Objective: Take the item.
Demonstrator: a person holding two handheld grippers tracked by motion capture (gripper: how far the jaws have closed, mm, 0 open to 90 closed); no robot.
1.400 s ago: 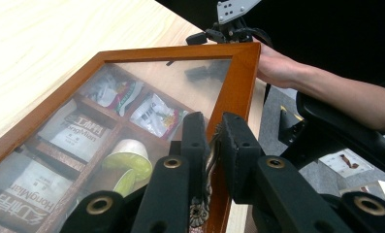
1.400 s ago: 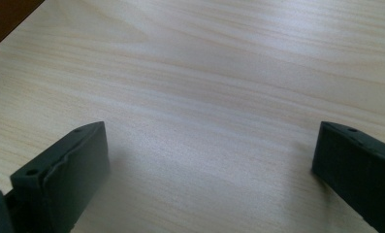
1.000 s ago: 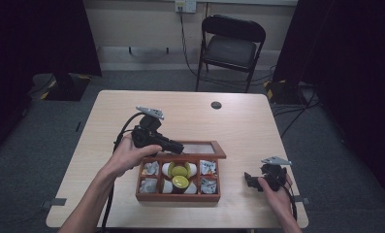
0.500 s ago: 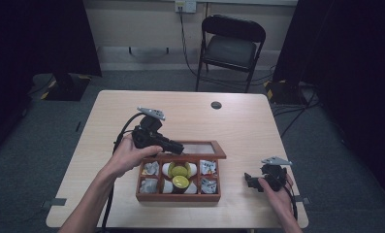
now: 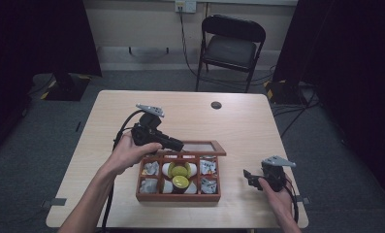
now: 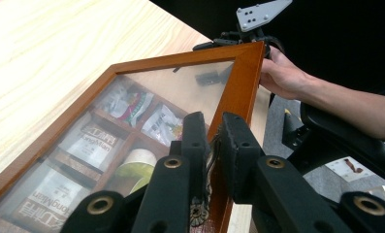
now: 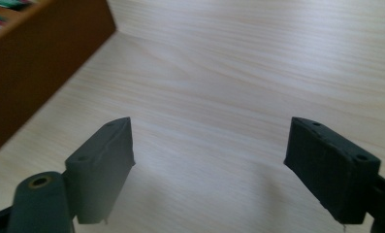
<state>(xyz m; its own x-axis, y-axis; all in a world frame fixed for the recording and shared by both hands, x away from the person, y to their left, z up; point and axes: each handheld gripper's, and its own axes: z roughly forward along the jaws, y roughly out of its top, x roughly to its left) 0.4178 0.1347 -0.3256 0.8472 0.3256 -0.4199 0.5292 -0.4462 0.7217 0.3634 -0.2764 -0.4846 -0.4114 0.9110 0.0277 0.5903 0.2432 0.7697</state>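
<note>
A wooden box [image 5: 178,196] with several compartments sits near the table's front edge. It holds foil tea packets [image 5: 151,168] and round yellow-green items [image 5: 180,170]. Its glass lid [image 5: 200,147] [image 6: 180,87] stands raised at the back. My left gripper [image 5: 177,144] [image 6: 213,145] is shut on the lid's wooden frame edge and holds it up. To the right of the box my right gripper [image 5: 248,177] [image 7: 209,145] rests low over bare table, open. Its jaws have just been closing a little, with nothing between them.
A small black disc [image 5: 216,105] lies at the far middle of the table [image 5: 253,131]. A black folding chair [image 5: 233,43] stands on the floor behind the table. Cables trail from both grippers toward the front edge.
</note>
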